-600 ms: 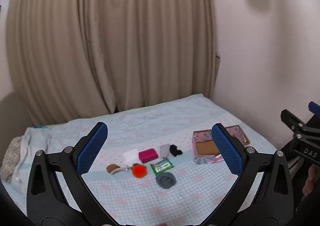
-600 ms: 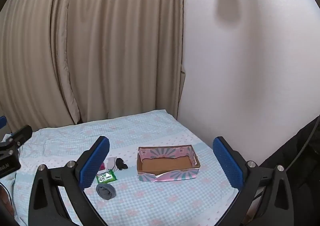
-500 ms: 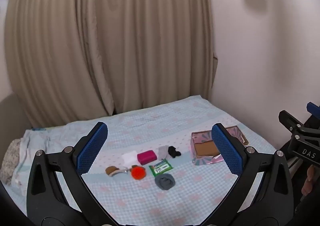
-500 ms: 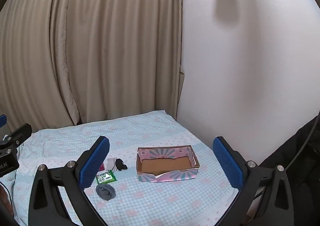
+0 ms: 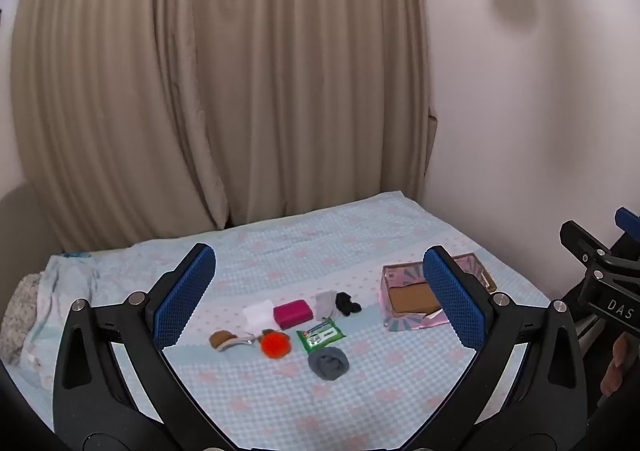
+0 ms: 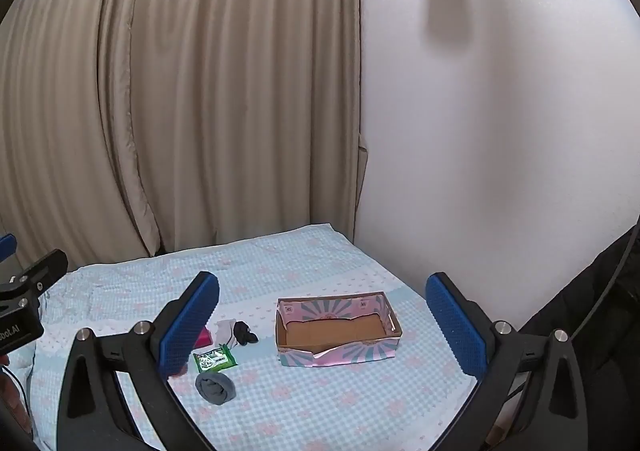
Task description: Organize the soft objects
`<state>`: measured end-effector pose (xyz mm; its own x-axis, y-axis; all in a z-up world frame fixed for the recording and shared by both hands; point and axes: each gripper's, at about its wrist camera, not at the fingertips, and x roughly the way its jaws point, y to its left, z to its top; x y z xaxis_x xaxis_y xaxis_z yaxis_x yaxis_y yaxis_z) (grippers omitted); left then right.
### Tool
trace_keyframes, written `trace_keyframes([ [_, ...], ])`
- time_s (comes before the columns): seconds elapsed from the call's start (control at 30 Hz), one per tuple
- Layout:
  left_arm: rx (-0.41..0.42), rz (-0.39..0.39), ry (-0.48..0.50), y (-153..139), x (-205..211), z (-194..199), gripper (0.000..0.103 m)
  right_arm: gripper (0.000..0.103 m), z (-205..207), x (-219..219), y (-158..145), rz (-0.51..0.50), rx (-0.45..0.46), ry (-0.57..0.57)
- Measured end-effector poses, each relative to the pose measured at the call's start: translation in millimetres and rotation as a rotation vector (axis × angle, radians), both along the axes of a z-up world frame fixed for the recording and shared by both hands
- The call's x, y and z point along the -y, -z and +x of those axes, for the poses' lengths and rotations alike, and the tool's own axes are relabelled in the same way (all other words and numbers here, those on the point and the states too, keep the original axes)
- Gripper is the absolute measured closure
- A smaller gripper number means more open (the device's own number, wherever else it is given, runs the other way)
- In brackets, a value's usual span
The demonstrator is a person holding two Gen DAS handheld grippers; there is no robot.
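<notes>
1. While both tongs hover spread wide and empty, the bed [image 5: 360,251] fills the room's corner beside curtains [image 5: 200,91].
2. Ahead of the right tongs [image 6: 322,317] sits the open box [image 6: 340,355].
3. Between the left tongs' [image 5: 318,297] tips lie the gray sock [image 5: 329,363], orange ball [image 5: 275,344] and pink sponge [image 5: 293,313].

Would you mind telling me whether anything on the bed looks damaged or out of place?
The pink patterned cardboard box looks damaged: its near wall is torn and sags in the middle. It holds nothing, while the soft items, such as the rolled grey sock, lie loose on the sheet to its left.
</notes>
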<state>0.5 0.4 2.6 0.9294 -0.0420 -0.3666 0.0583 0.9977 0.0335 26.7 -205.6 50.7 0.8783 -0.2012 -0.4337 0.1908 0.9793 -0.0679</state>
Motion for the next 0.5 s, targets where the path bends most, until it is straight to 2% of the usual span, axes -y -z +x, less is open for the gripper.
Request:
trace_keyframes([
  [0.5, -0.01, -0.008, -0.017, 1, -1, 7, 0.0, 0.0, 11, -7, -1, -0.01, 0.008, -0.026],
])
